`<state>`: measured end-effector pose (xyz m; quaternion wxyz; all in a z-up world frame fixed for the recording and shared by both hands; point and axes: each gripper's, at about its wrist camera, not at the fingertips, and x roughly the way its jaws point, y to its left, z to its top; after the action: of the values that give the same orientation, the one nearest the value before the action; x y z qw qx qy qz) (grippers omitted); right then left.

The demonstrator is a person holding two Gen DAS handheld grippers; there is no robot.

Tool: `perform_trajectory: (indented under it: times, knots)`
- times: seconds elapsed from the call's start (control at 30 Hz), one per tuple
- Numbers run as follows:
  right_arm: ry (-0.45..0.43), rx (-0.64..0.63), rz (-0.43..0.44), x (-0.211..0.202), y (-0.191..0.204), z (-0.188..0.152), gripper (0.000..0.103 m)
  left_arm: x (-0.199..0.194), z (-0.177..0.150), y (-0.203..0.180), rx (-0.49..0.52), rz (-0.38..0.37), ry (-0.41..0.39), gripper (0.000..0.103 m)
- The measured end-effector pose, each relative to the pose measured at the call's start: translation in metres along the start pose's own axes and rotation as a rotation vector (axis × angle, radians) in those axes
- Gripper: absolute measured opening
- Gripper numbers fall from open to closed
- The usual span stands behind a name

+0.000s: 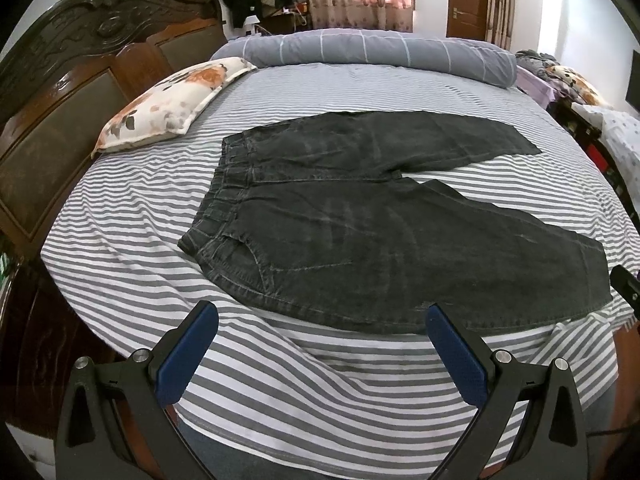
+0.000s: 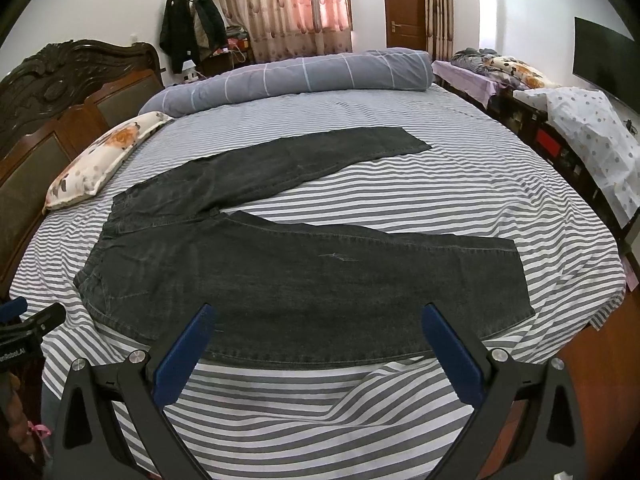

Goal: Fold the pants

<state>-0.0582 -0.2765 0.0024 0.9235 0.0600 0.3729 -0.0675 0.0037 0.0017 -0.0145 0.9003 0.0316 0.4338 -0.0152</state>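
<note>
Dark grey denim pants (image 1: pixel 340 220) (image 2: pixel 280 272) lie flat on the striped bed, waistband toward the headboard on the left and the two legs spread apart to the right. My left gripper (image 1: pixel 322 312) hovers open over the near hem of the pants' closer leg, blue pads wide apart and holding nothing. My right gripper (image 2: pixel 318 316) is open too, above the middle of the near leg by the bed's front edge. A bit of the other gripper (image 2: pixel 24 324) shows at the left edge of the right wrist view.
A floral pillow (image 1: pixel 172 108) lies by the carved wooden headboard (image 1: pixel 80 80). A rolled grey checked duvet (image 1: pixel 380 50) runs along the far side of the bed. A second bed with bedding (image 2: pixel 560 100) stands at the right. The striped sheet (image 1: pixel 280 380) bunches at the front edge.
</note>
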Motion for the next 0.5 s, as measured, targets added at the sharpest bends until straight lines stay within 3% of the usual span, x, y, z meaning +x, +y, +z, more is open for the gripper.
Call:
perform_trajectory:
  times: [0.5]
  knots:
    - [0.005, 0.016, 0.002, 0.0018, -0.0038, 0.0001, 0.103, 0.0003, 0.0012, -0.0011, 0.012, -0.003, -0.005, 0.103]
